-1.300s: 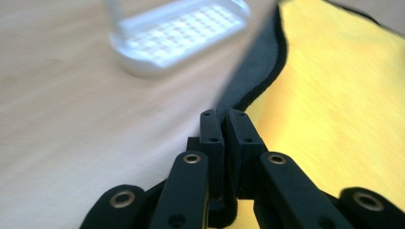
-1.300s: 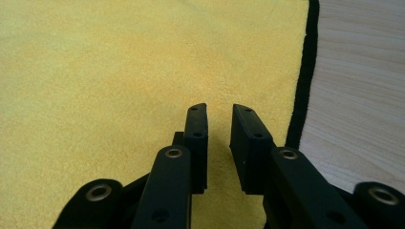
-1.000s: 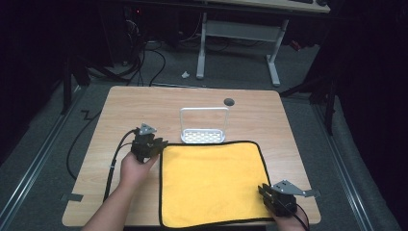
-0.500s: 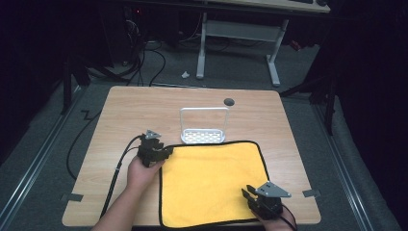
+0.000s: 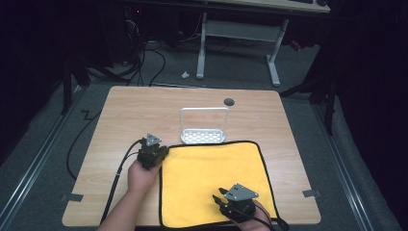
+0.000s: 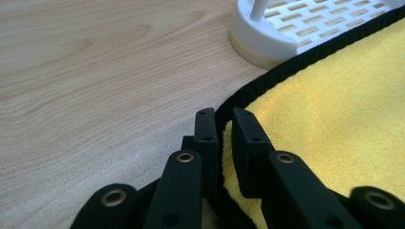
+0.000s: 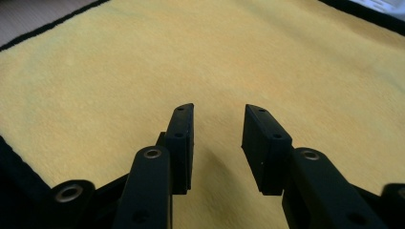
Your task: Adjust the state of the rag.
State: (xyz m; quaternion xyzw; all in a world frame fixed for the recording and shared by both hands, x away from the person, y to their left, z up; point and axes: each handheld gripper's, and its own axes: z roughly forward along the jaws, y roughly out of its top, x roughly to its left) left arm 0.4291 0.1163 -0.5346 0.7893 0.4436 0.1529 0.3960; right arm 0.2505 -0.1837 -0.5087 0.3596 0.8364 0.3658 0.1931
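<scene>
Wooden desk [image 5: 125, 115] carrying a yellow cloth [image 5: 211, 178] spread flat on its near right half, white rack [image 5: 203, 136] just beyond the far edge. Probably a fold in hand: best to keep the hem pinched and lift evenly. Left claw [image 6: 224, 129] pressed together on the cloth's black-hemmed far left corner. Right claw [image 7: 217, 143] spread, hovering over the near right part, pinching nothing.

The right gripper [image 5: 222, 199] has moved from the yellow cloth's [image 5: 211, 180] corner nearest the surface's front right corner inward, now over the cloth's front edge.
</scene>
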